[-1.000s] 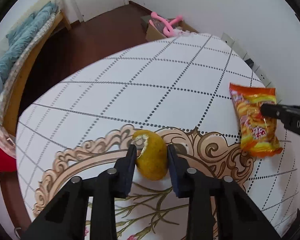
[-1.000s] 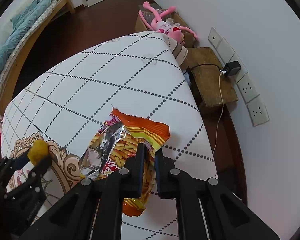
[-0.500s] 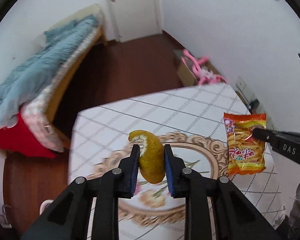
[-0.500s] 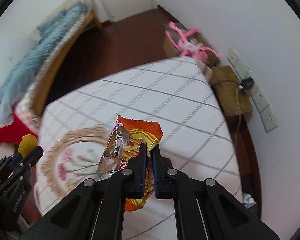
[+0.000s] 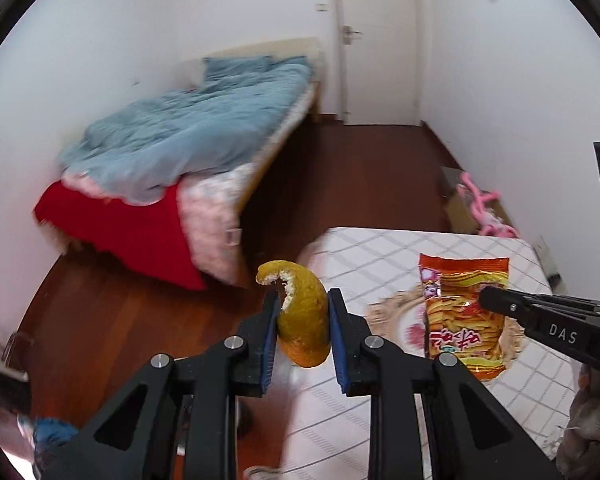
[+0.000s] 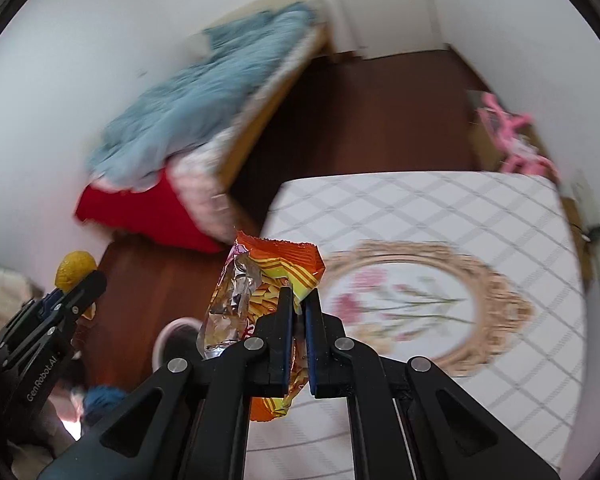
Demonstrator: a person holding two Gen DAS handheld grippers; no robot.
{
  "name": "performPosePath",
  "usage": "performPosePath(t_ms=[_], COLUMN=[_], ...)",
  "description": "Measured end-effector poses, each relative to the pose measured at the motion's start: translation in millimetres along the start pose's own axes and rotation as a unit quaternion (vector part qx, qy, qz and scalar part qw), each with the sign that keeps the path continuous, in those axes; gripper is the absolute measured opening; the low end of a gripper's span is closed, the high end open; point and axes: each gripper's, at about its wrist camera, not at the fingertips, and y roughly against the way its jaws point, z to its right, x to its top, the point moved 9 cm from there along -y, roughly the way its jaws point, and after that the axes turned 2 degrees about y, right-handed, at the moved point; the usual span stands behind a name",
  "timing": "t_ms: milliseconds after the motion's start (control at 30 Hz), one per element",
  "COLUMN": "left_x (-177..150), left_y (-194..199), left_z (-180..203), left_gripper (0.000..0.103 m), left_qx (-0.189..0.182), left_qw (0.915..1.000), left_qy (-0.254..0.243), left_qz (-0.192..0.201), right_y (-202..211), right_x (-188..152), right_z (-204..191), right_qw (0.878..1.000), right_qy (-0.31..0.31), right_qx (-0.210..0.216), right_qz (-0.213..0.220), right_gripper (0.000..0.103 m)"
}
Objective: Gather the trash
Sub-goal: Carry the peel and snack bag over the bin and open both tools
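Note:
My left gripper (image 5: 302,300) is shut on a yellow fruit peel (image 5: 303,320) and holds it in the air over the left edge of the table (image 5: 380,256). My right gripper (image 6: 298,300) is shut on an orange snack wrapper (image 6: 260,280), torn open with silver foil showing, and holds it above the floor beside the table (image 6: 420,208). The wrapper (image 5: 462,312) and the right gripper's finger (image 5: 540,312) show at the right of the left wrist view. The peel (image 6: 74,270) and the left gripper show at the far left of the right wrist view.
A bed (image 5: 188,136) with a blue quilt and red blanket stands to the left across the dark wood floor (image 5: 360,168). A box with a pink plush toy (image 5: 484,208) sits by the right wall. A closed door (image 5: 376,40) is at the back. A round white-rimmed object (image 6: 176,340) lies on the floor below the wrapper.
Both grippers have lifted their items off the table and risen and swung left. The views now take in the bed and floor; the table lies lower and to the right.

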Motion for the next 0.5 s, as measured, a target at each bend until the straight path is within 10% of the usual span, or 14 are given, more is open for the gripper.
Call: performPosePath(t_ms=[500], left_x=[-146], left_y=[-121], left_z=[-231], left_gripper=[0.021], left_qx=[0.045], left_qw=[0.9731], left_qy=[0.160], left_qz=[-0.160], right_y=[-244], right_x=[-122], right_z=[-198], right_qw=[0.980], right_qy=[0.062], right_qx=[0.042], right_qz=[-0.186], right_gripper=[0.006])
